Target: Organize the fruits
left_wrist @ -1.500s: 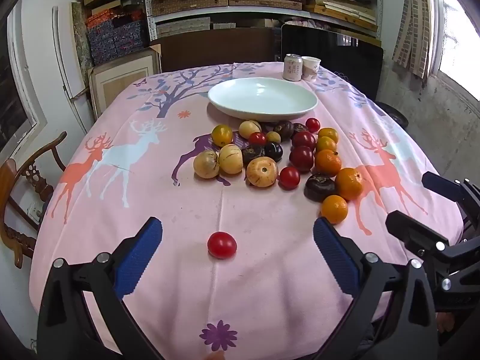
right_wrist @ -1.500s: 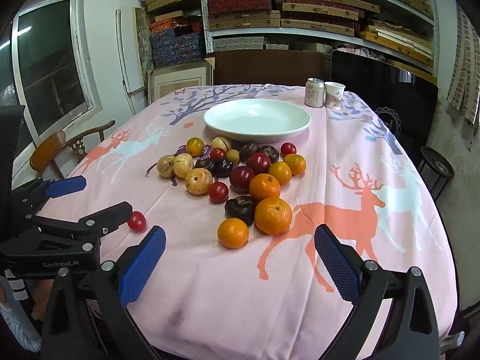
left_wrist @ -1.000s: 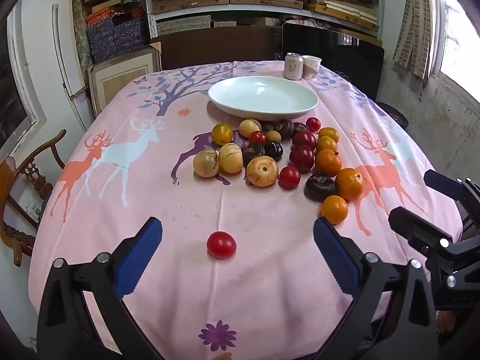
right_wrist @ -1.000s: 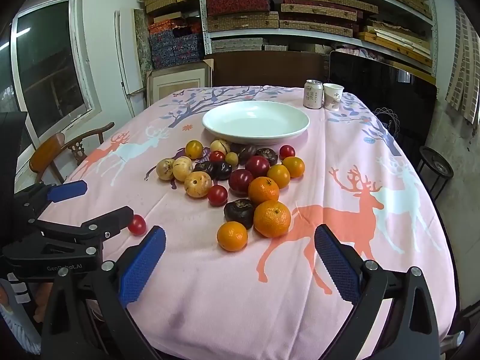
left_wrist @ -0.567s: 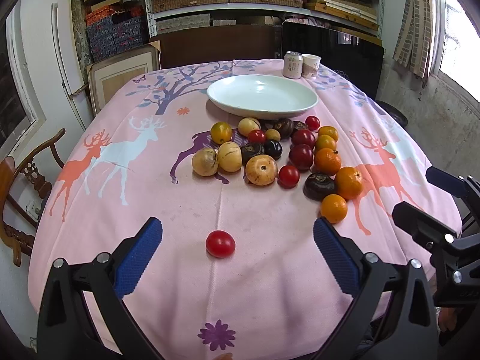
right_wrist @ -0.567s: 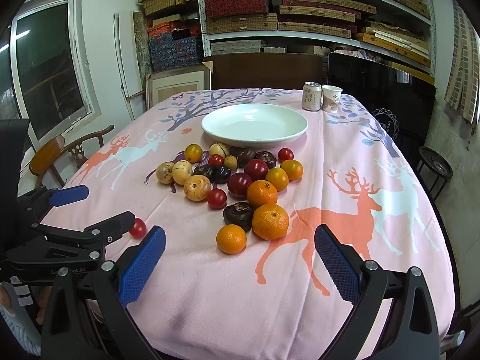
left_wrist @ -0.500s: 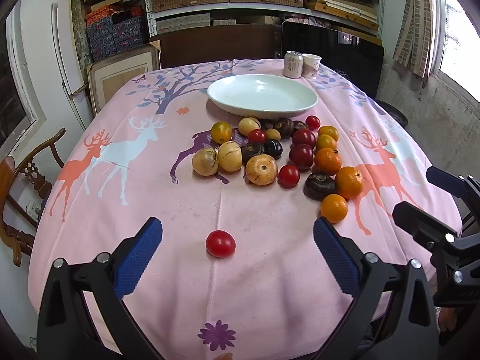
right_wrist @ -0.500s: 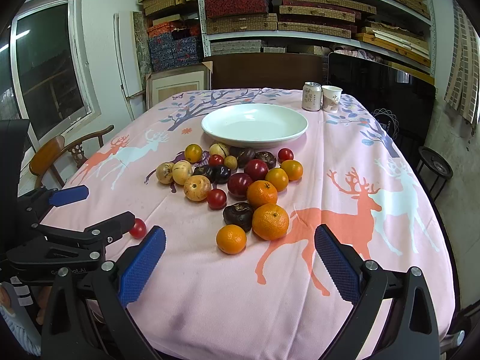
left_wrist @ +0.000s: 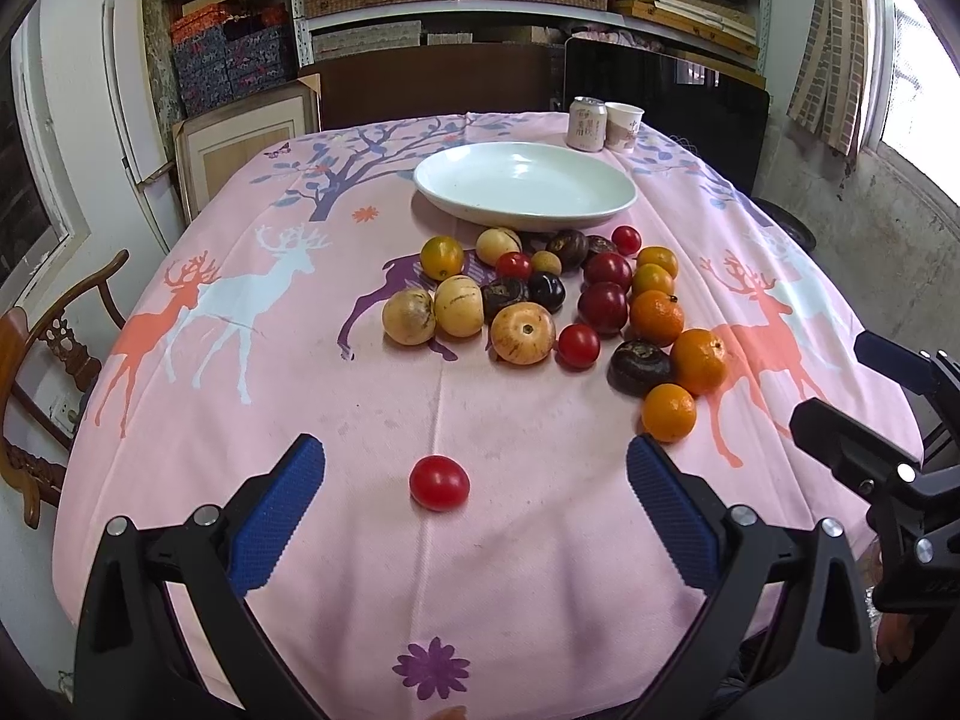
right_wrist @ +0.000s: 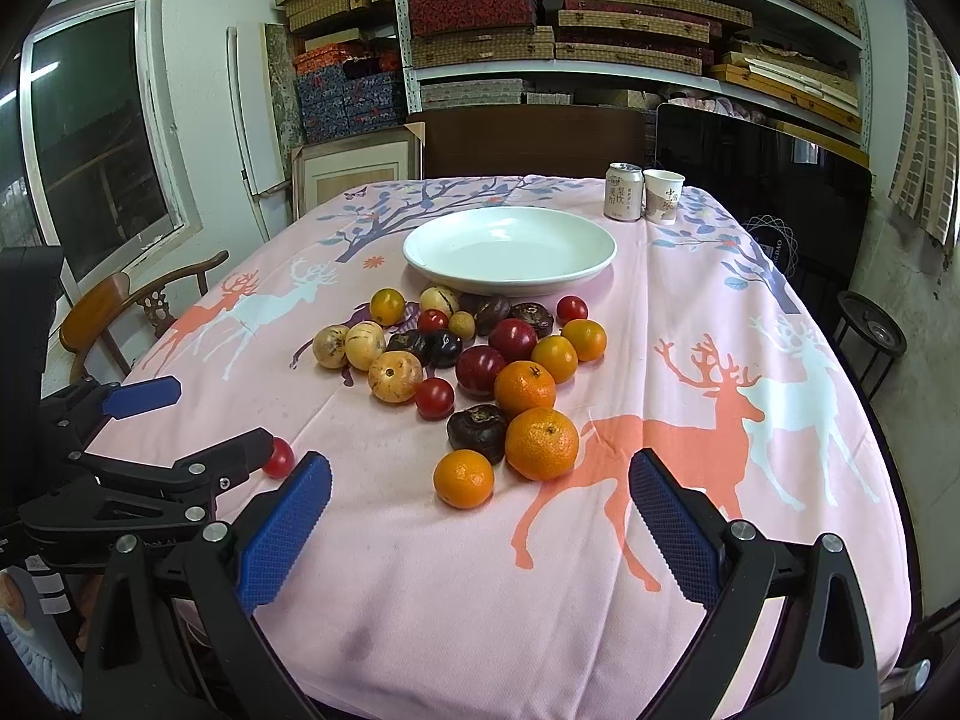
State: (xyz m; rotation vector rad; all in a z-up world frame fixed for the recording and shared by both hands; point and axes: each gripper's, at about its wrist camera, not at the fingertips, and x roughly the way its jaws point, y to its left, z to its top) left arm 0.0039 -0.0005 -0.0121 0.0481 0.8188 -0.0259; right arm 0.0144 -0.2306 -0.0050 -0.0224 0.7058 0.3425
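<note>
Fruits [left_wrist: 528,300] heaped mid-tabletop, unchanged; plate [left_wrist: 525,213] bare; stray tomato [left_wrist: 438,482] near front edge. Left claw [left_wrist: 474,510], right claw [right_wrist: 480,525] wide, unmoved: sorting unstarted.

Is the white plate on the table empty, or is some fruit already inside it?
Empty. The white plate shows only its bare glossy inside in both views; the fruit pile lies on the tablecloth in front of it.

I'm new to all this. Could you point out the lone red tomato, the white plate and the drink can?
lone red tomato [left_wrist: 438,482], left wrist view, its middle
white plate [right_wrist: 420,262], right wrist view, left rim
drink can [right_wrist: 623,192], right wrist view, label
</note>
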